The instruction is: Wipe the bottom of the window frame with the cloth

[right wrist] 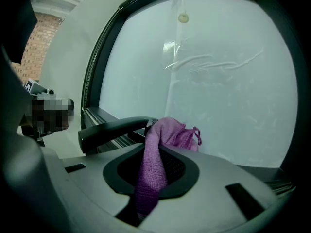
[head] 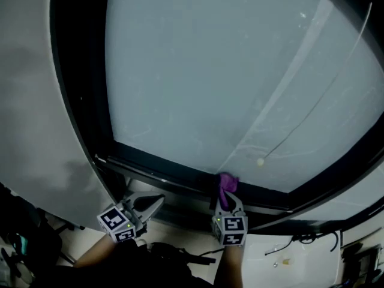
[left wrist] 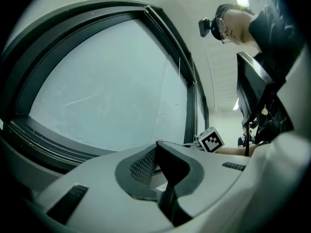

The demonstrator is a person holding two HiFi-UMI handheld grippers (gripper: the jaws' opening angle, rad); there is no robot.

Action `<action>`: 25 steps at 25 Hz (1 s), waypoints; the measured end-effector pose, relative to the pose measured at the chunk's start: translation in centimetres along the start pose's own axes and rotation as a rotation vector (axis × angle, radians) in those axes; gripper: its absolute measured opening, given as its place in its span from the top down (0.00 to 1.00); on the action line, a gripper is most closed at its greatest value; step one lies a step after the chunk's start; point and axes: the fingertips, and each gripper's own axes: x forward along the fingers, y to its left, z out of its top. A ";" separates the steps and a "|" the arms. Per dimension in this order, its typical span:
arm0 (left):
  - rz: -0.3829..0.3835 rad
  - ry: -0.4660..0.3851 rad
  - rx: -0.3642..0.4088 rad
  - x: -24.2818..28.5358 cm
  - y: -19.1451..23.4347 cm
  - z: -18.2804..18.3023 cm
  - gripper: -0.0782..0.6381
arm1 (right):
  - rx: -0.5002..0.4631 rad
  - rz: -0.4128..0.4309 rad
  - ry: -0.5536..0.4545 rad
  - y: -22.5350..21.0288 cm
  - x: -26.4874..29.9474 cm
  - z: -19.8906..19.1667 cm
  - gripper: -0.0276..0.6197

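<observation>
Left gripper (head: 149, 207): jaws together, nothing between, just below window frame (head: 162, 164) bottom rail. Right gripper (head: 228, 204): clamped on purple cloth (head: 227, 183), bunched end up at same rail. Cloth likely soft, light, limp; best gripped close to bunch.

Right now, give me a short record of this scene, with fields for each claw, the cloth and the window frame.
left claw: shut, nothing in it, held low near the frame's lower left corner, apart from the cloth
right claw: shut on the purple cloth
cloth position: bunched end pokes past the jaws, up against the bottom rail just under the glass
bottom rail: dark, runs along the foot of the pane
working side: right
</observation>
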 end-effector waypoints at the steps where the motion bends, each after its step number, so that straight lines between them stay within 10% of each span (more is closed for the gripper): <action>1: 0.008 -0.005 0.000 -0.1 -0.3 0.2 0.89 | 0.011 0.004 -0.007 0.2 -0.1 -0.2 0.86; 13: 0.223 0.016 0.041 -2.4 -2.2 -0.9 0.89 | -0.111 -0.040 -0.035 1.3 0.1 -1.3 0.86; 25: 0.241 0.096 0.093 -3.1 -4.4 -2.3 0.89 | -0.181 -0.073 -0.101 2.4 0.1 -2.4 0.86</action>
